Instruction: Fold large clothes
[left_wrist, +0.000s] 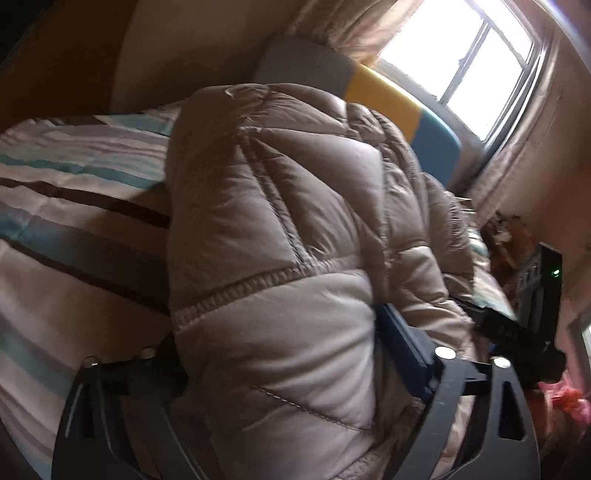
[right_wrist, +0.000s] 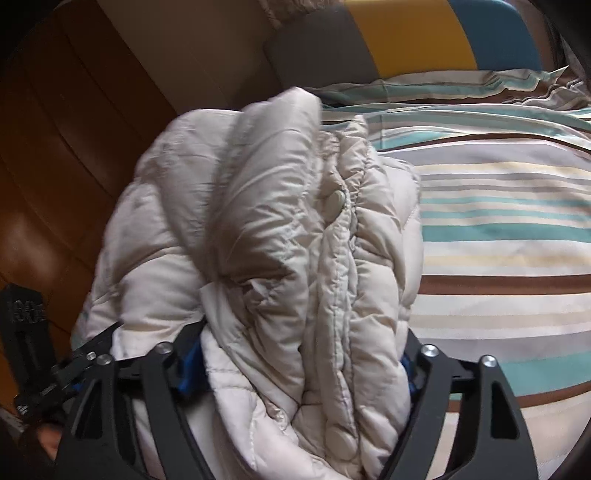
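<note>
A beige quilted puffer jacket (left_wrist: 280, 206) lies bunched on the striped bed, and each gripper holds one end of it. In the left wrist view a thick padded fold fills the gap of my left gripper (left_wrist: 277, 332). Its blue right pad (left_wrist: 400, 332) presses the fabric, and its left finger is mostly hidden behind the bulge. In the right wrist view the jacket (right_wrist: 258, 221), with a snap button showing, is pinched narrow in my right gripper (right_wrist: 299, 350), spreading wider beyond it. Both jaws stand wide, closed on padding.
The striped duvet (right_wrist: 498, 229) covers the bed. A grey, yellow and blue headboard (right_wrist: 406, 37) stands behind it. A bright window (left_wrist: 461, 62) with curtains is at the upper right, and a brown wooden panel (right_wrist: 74, 147) on the left. Each view catches the other gripper's black body (left_wrist: 532, 317).
</note>
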